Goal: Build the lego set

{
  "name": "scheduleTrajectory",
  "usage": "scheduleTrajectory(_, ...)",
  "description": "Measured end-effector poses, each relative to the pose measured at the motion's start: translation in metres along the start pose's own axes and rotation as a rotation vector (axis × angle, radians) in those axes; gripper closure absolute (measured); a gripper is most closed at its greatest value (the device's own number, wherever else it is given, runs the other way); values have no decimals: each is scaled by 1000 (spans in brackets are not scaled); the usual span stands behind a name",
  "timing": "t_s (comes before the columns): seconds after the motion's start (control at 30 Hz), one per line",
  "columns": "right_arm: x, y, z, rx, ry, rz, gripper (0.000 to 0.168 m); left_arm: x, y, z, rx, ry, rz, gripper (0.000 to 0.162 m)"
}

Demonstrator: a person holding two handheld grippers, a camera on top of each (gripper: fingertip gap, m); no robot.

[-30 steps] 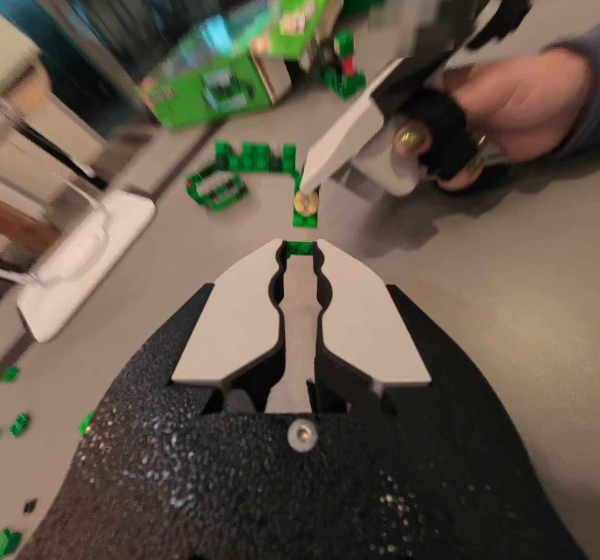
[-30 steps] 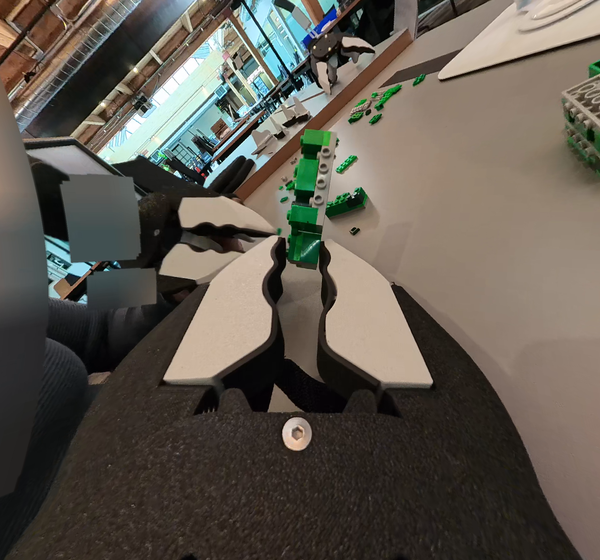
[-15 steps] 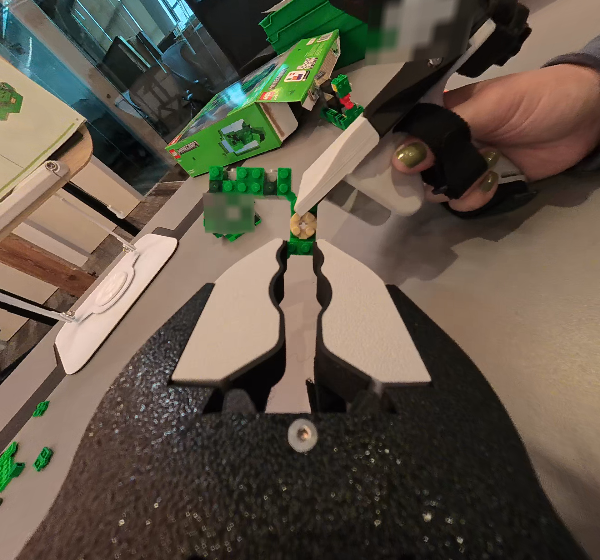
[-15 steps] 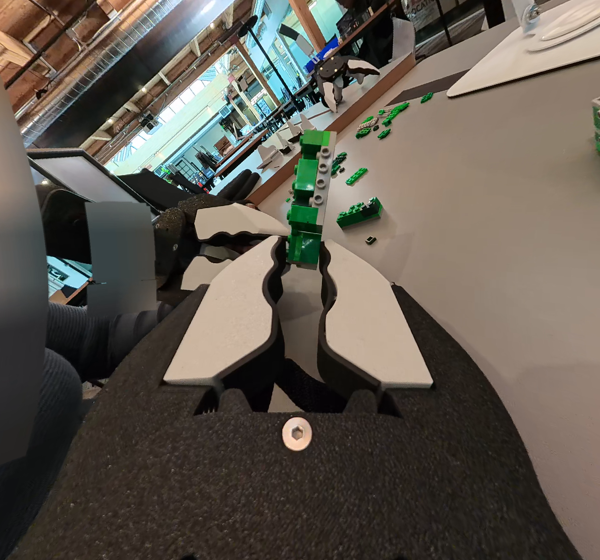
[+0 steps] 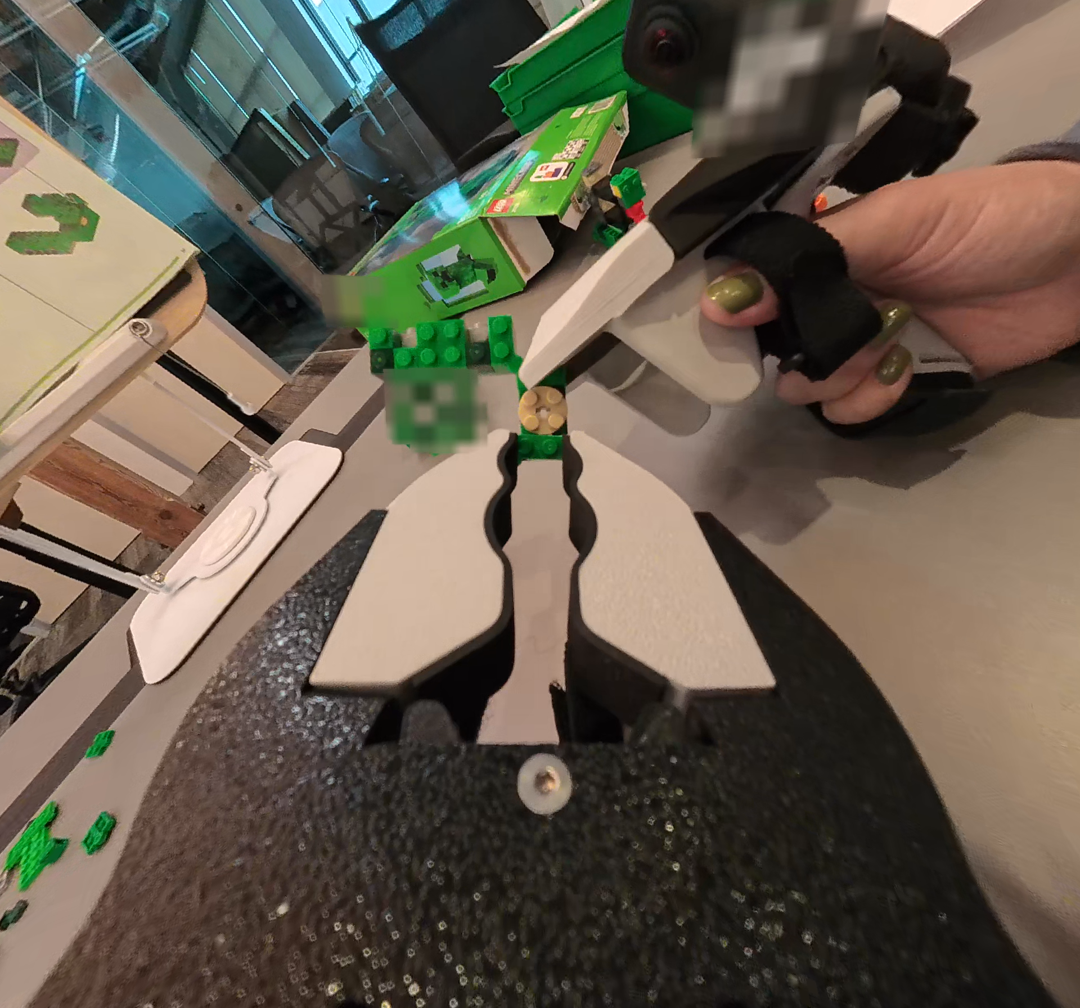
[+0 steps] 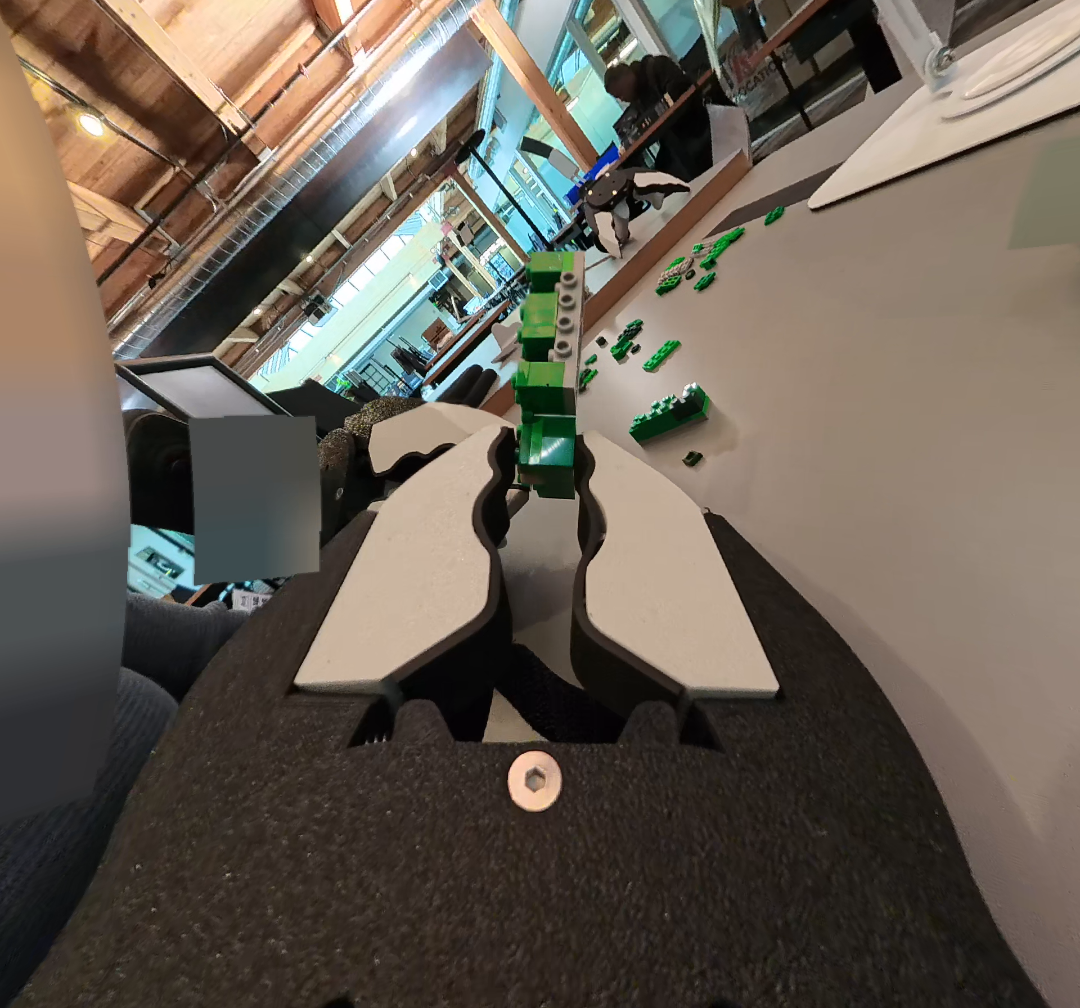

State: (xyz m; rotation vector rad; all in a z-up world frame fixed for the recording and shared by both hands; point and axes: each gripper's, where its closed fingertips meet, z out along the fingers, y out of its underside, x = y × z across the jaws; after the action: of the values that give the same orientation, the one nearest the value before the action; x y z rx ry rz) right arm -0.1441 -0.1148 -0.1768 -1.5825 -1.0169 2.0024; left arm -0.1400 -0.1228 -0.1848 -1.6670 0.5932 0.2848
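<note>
Both my tongs clamp one green lego build.
Left tongs (image 5: 540, 448) pinch its lower end at frame centre; right tongs (image 6: 546, 454), gripped by a hand (image 5: 935, 278) upper right, hold the lego build (image 6: 549, 372) above the bench (image 6: 876, 454).

Glossy plastic green bricks (image 5: 540, 445) pinched by matt grey fingers (image 5: 444, 559) on a rough, speckled black left gripper (image 5: 540, 454); smooth matt table (image 5: 876, 600).
</note>
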Motion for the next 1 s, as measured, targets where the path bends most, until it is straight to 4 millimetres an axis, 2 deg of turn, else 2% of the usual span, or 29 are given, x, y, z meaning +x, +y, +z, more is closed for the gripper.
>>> scheduleTrajectory(0.5,-12,-6,-1,85,-53,-66,149,-3,-12,-6,57,-56,40,149)
scheduleTrajectory(1.0,-18,-8,1,100,-115,-27,148,-7,-9,-7,52,-72,29,149)
